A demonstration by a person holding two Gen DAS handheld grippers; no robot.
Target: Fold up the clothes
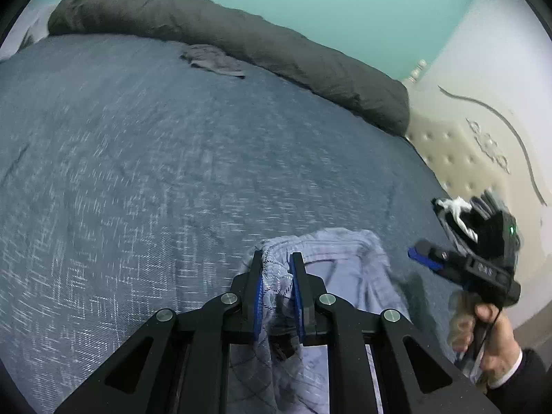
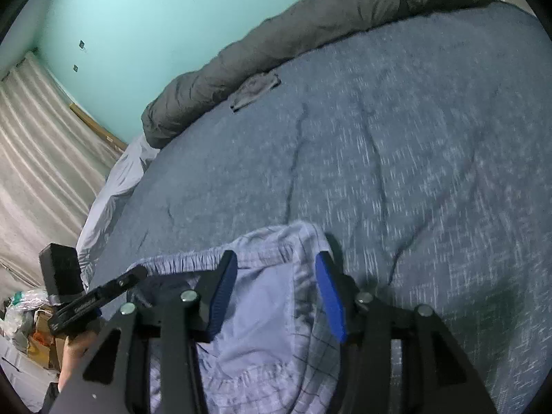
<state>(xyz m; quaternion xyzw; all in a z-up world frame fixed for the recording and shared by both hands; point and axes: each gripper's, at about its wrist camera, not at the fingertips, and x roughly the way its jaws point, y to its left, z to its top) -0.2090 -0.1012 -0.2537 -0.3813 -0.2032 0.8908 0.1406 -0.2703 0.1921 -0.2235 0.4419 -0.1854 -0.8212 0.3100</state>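
Left tongs (image 1: pixel 277 262) are clenched on a bunched fold of the pale blue checked shorts (image 1: pixel 331 252), with the cloth pinched between the two blue pads and hanging down between the black arms. Right tongs (image 2: pixel 279 272) stand released, their blue pads spread apart over the shorts (image 2: pixel 262 296); we see cloth lying between and under the pads, but neither pad presses it. We find the shorts on the blue bedspread (image 1: pixel 172 172), directly beneath both tongs, with the elastic waistband (image 2: pixel 179 262) stretching from the right tongs toward the left tongs. Ahead of the tongs, well apart from them, a small grey garment (image 1: pixel 214 60) lies on the bedspread just beside a long rolled dark grey blanket (image 1: pixel 241 38). Beyond the blanket we see a teal wall (image 2: pixel 138 17).
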